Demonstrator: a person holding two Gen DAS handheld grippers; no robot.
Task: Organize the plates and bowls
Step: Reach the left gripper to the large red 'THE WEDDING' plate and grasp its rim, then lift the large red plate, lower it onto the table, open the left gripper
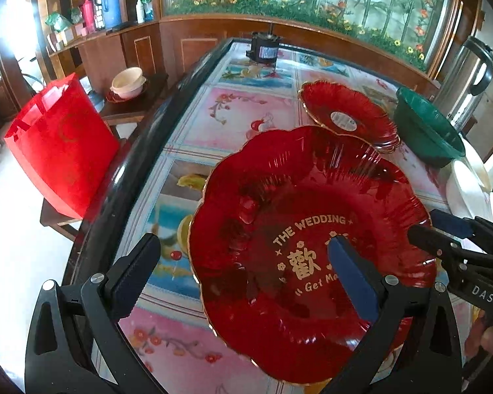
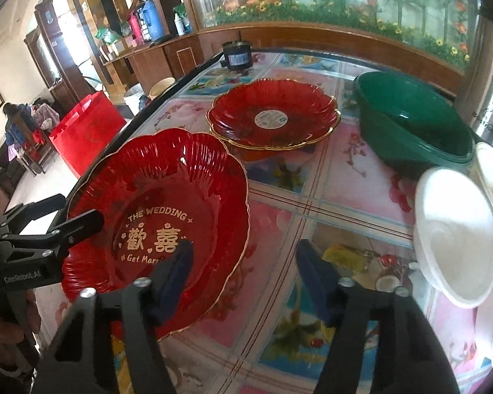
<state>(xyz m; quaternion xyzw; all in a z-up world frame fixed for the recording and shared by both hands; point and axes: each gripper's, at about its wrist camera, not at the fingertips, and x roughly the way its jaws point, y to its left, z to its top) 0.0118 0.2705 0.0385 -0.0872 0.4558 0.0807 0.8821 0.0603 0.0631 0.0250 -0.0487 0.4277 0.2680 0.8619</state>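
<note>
I see the red wedding plate (image 1: 299, 256) near the left edge of the bench (image 1: 246, 111). My left gripper (image 1: 246, 272) has wide jaws — one finger over the plate's middle, the other outside its rim. My right gripper (image 2: 243, 279) is also wide, holding nothing. Further in, a stack of red plates (image 2: 274, 115) sits beside the green bowl (image 2: 414, 121) — white bowls (image 2: 457, 233) stand at the right edge.
</note>
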